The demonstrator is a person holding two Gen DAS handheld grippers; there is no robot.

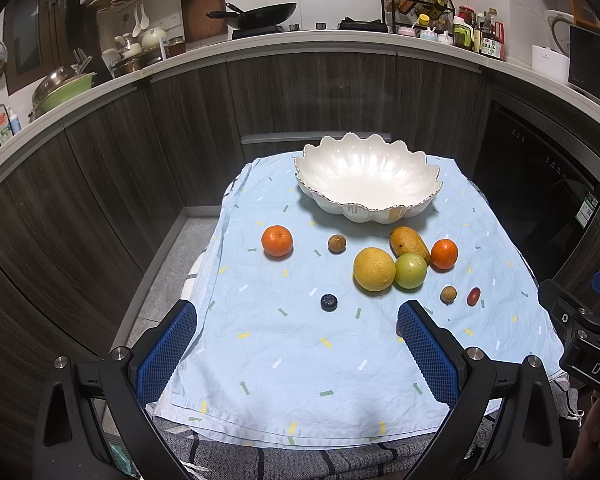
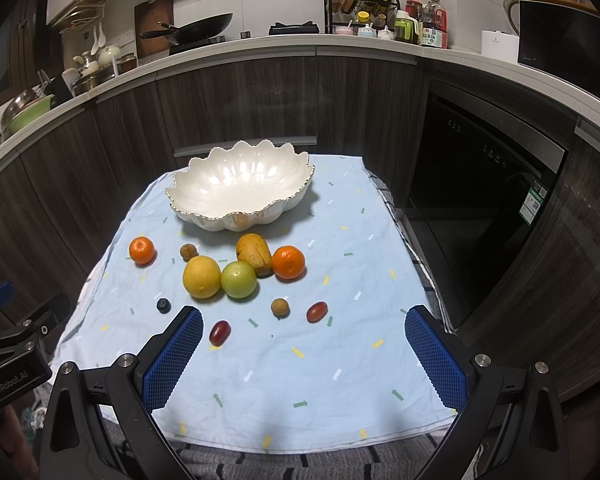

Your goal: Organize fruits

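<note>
An empty white scalloped bowl (image 1: 368,178) (image 2: 240,192) stands at the far side of a light blue cloth (image 1: 300,360) (image 2: 320,360). In front of it lie a yellow citrus (image 2: 202,277), a green fruit (image 2: 239,279), a mango (image 2: 254,254), two tangerines (image 2: 288,262) (image 2: 141,250), two brown longans (image 2: 280,307) (image 2: 188,251), two red grape tomatoes (image 2: 317,312) (image 2: 219,332) and a blueberry (image 2: 163,305). My left gripper (image 1: 298,316) and right gripper (image 2: 304,320) are open and empty, hovering over the near part of the cloth.
Dark wood cabinets curve behind the table, with a dishwasher (image 2: 480,200) at the right. The counter above holds a wok (image 2: 200,26), a spice rack (image 2: 360,4) and dishes (image 1: 64,88). The cloth's near edge (image 2: 300,446) lies over a striped grey cloth.
</note>
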